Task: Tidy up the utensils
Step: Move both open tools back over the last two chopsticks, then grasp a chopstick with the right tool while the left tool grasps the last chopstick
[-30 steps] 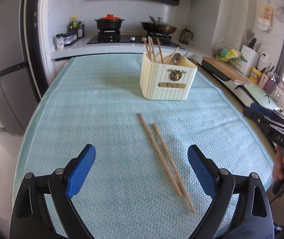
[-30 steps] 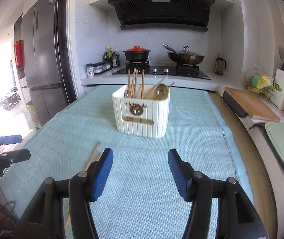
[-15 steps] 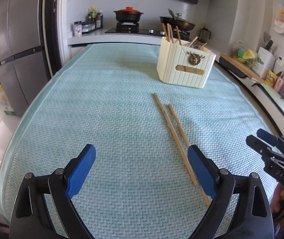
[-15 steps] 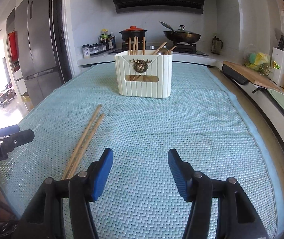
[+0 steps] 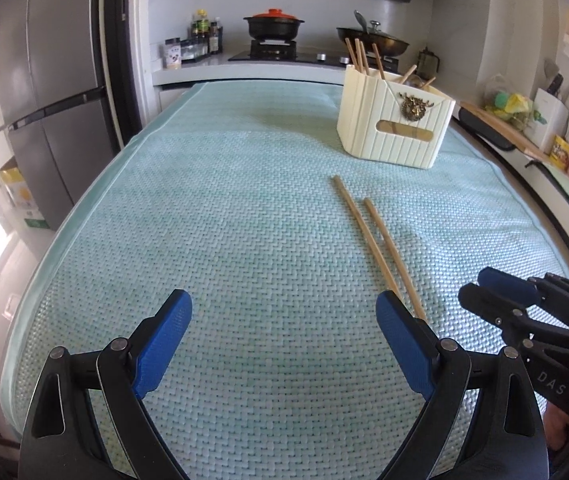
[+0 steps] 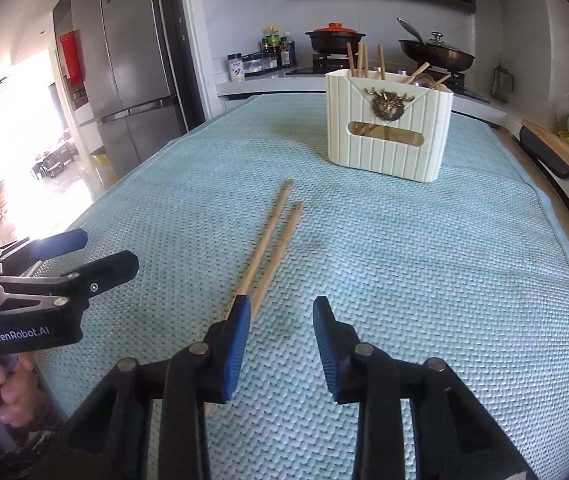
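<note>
Two wooden chopsticks (image 5: 368, 236) (image 6: 274, 236) lie side by side on the teal woven mat (image 5: 204, 220) (image 6: 444, 260). Behind them stands a cream ribbed utensil holder (image 5: 392, 136) (image 6: 388, 140) with several chopsticks and a spoon in it. My left gripper (image 5: 282, 304) (image 6: 104, 250) hovers open and wide over bare mat, left of the chopsticks. My right gripper (image 6: 281, 306) (image 5: 484, 288) is low over the mat with its jaws closing and nothing between them. The chopsticks' near ends run behind its left finger (image 6: 238, 332).
A stove with a red-lidded pot (image 5: 274, 26) and a wok (image 6: 436, 54) stands behind the table. A fridge (image 5: 44, 92) is at the left. A counter with a cutting board (image 6: 564, 152) runs along the right. The mat's near edge is close below both grippers.
Both grippers have sunk toward the mat. The right gripper has swung left up to the chopsticks' near ends, and its jaws have narrowed.
</note>
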Available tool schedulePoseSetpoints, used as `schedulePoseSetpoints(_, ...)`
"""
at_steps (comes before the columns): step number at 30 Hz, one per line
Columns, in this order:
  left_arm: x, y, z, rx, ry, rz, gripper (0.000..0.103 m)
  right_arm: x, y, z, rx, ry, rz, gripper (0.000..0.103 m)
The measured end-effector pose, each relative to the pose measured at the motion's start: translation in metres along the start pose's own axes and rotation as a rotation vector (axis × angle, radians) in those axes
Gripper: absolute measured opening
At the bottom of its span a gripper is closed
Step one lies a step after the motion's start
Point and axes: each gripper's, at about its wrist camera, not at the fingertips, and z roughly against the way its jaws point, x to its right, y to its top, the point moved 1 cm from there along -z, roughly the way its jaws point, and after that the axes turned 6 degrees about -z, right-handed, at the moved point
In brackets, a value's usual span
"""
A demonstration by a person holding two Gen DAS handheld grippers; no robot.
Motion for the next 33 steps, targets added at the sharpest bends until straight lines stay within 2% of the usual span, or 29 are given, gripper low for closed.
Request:
schedulePoseSetpoints(14, -0.014, -0.005, -0.009, -0.030, 0.045, 0.019, 0.094, -0.011, 0.004, -0.019, -0.050, 0.019, 0.004, 0.029)
schedulePoseSetpoints(17, -0.021, -0.007, -0.010, -0.034, 0.046, 0.045, 0.094, -0.016, 0.005, -0.022, -0.061, 0.026, 0.014, 0.017)
schedulePoseSetpoints(22, -0.026, -0.007, -0.011, -0.038, 0.049, 0.064, 0.094, -0.019, 0.005, -0.032, -0.086, 0.030, 0.015, 0.016)
schedulePoseSetpoints(27, -0.028, -0.009, -0.012, -0.042, 0.049, 0.067, 0.094, -0.019, 0.000, -0.053, -0.161, -0.021, 0.030, 0.011)
schedulePoseSetpoints(33, -0.028, -0.010, -0.016, -0.053, 0.050, 0.070, 0.094, -0.008, -0.001, -0.047, -0.134, -0.093, 0.007, 0.007)
